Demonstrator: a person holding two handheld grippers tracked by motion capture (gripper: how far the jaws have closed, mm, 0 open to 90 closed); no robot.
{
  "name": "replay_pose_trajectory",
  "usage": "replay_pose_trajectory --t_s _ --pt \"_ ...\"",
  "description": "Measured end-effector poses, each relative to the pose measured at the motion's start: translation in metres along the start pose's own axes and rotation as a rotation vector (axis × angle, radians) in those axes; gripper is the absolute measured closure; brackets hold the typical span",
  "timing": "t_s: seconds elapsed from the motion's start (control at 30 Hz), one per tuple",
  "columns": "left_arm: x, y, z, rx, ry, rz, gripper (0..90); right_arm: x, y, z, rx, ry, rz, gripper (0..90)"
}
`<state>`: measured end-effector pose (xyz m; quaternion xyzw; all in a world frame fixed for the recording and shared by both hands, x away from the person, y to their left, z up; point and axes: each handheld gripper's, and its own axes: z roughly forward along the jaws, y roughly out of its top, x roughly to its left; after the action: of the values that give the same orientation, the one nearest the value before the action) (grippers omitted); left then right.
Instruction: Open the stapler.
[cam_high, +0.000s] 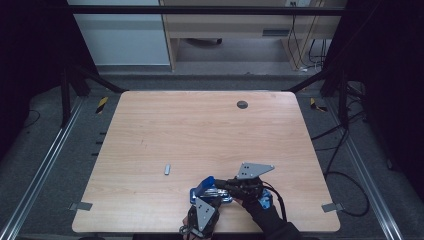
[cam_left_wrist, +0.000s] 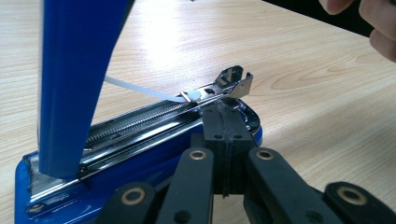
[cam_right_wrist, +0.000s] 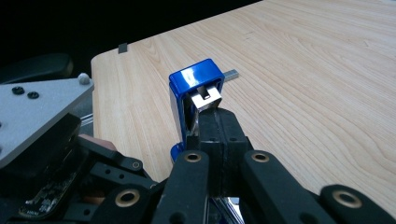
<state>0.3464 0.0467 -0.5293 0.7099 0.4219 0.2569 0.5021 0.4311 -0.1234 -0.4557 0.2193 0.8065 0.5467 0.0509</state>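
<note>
Blue stapler (cam_high: 210, 191) sits at the near edge of the desk (cam_high: 200, 130), its lid swung up and the staple track bare. The left claw (cam_left_wrist: 224, 122) is pressed shut against the stapler's base, right beside the track. The right claw (cam_right_wrist: 219, 126) is closed too, its tips up against the raised lid's end. A strip of staples (cam_high: 167, 169) lies apart on the desk.
</note>
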Motion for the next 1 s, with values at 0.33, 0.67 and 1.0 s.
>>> replay_pose_trajectory --t_s 0.33,0.67,1.0 --pt "0.0 0.0 0.0 0.0 0.003 0.001 89.8 0.003 0.005 0.004 -0.004 0.013 -0.003 90.0" --pt "0.0 0.0 0.0 0.001 0.004 0.002 89.8 0.007 0.011 0.012 -0.005 0.029 -0.014 90.0" --pt "-0.001 0.0 0.0 -0.003 0.008 0.007 89.7 0.01 0.017 0.019 -0.001 0.04 -0.024 90.0"
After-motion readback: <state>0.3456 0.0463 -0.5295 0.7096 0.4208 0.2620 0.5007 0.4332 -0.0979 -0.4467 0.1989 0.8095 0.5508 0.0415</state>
